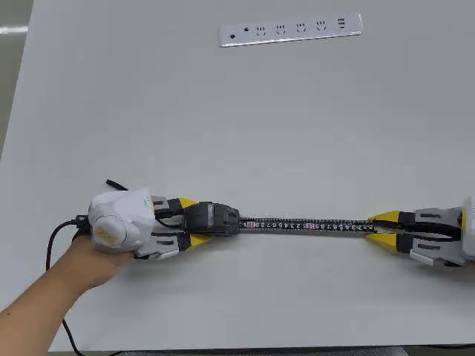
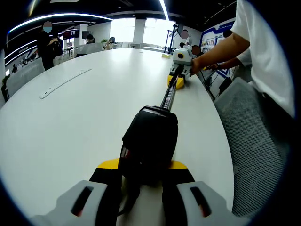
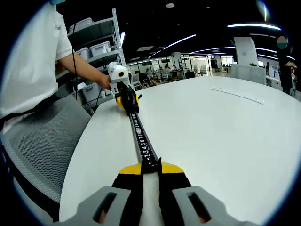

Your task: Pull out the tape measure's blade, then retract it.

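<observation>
A black tape measure case (image 1: 211, 219) sits low over the white table near its front edge, with my left gripper (image 1: 194, 222) shut on it; in the left gripper view the case (image 2: 149, 141) rises between the yellow-tipped jaws. Its dark blade (image 1: 306, 224) with printed numbers runs out to the right, level above the table. My right gripper (image 1: 382, 228) is shut on the blade's end, and in the right gripper view the blade (image 3: 142, 141) stretches away from my right gripper (image 3: 150, 168) to the far left gripper (image 3: 126, 100).
A white power strip (image 1: 291, 30) lies at the back of the table (image 1: 245, 126). A black cable (image 1: 58, 245) trails from the left gripper over the front edge. A mesh chair (image 2: 254, 141) stands beside the table. People stand far off in the room.
</observation>
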Demonstrator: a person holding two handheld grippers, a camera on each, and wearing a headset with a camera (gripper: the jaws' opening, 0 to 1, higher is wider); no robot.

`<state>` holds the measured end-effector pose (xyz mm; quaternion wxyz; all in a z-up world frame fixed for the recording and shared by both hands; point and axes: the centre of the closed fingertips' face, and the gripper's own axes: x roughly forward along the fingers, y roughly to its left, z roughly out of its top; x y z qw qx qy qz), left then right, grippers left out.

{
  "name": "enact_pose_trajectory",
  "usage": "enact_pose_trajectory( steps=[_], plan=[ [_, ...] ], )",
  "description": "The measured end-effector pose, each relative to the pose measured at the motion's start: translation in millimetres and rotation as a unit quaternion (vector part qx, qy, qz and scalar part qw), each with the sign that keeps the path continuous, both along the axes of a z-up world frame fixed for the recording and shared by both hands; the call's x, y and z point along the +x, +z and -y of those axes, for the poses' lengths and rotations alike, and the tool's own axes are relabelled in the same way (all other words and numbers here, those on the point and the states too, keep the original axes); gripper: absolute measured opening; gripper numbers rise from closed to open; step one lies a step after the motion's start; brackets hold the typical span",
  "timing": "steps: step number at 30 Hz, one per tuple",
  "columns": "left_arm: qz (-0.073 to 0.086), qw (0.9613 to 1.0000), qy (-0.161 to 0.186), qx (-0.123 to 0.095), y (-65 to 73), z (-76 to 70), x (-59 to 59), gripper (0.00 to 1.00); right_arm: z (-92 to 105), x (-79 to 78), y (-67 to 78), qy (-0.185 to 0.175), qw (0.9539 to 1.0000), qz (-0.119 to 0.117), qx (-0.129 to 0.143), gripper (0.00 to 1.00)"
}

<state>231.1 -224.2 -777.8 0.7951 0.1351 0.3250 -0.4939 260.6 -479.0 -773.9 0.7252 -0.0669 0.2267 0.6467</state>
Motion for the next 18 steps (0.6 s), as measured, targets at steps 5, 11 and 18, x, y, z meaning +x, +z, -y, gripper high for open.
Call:
enact_pose_trajectory(
  steps=[5, 11, 18],
  plan=[
    [0.000, 1.0000, 0.000, 0.001, 0.5, 0.0, -0.1, 0.29, 1.8, -2.3, 1.2, 0.004, 1.0000, 0.001, -0.002, 0.08],
    [0.000, 1.0000, 0.001, 0.003, 0.9, 0.6, 0.0, 0.29, 9.6, -1.6, 1.1, 0.002, 1.0000, -0.002, -0.003, 0.08],
    [-0.001, 1.0000, 0.000, 0.003, 1.2, 1.3, 0.1, 0.29, 15.6, -1.1, -0.4, -0.004, 1.0000, -0.004, -0.005, 0.09]
  ],
)
